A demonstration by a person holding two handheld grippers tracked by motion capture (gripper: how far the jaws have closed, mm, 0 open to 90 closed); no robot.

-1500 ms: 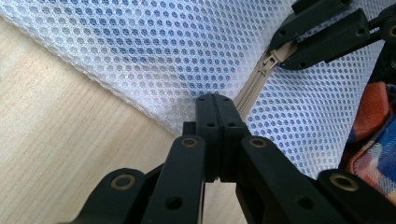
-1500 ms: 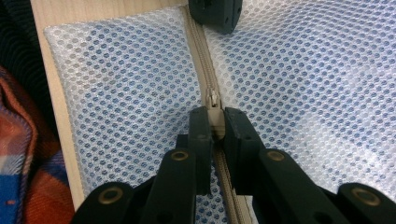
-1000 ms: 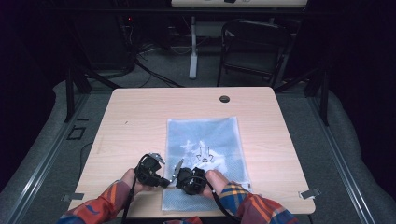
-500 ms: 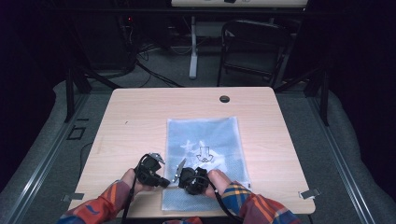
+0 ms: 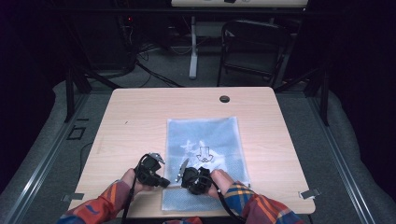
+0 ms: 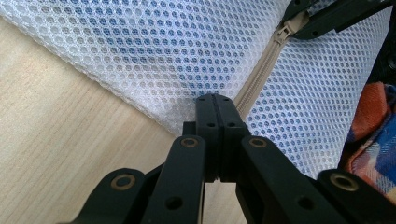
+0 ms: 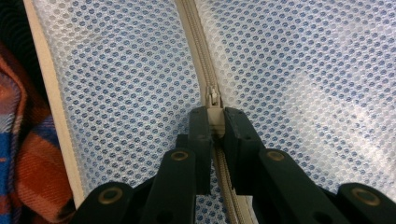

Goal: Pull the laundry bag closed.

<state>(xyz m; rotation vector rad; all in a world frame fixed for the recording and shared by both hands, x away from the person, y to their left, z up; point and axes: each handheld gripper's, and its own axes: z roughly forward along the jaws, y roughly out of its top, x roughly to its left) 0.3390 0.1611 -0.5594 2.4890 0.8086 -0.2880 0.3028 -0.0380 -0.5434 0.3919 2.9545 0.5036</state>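
Near the front edge of the table [image 5: 140,116], a white mesh bag [image 5: 205,140] lay flat, its long side running away from the person and a dark print showing through the netting. A beige zipper [image 7: 201,60] ran across the bag's near end. The left tongs [image 5: 164,182] and the right tongs [image 5: 183,179] met there, close beside each other, each held in one hand with plaid sleeves [image 5: 98,210] coming in from the bottom.

From the left gripper view, the left tongs [image 6: 216,100] were pressed together on the edge of the mesh bag [image 6: 154,51], just beside the zipper [image 6: 261,74], where the netting met the bare wood of the table [image 6: 51,154]. Farther off, the other tongs gripped the zipper pull [image 6: 286,32].

From the right gripper view, the right tongs [image 7: 215,119] were clamped on the zipper pull [image 7: 213,105], with the closed teeth running up and away over the mesh bag [image 7: 299,65]. A beige seam [image 7: 46,79] bordered the bag at the left.
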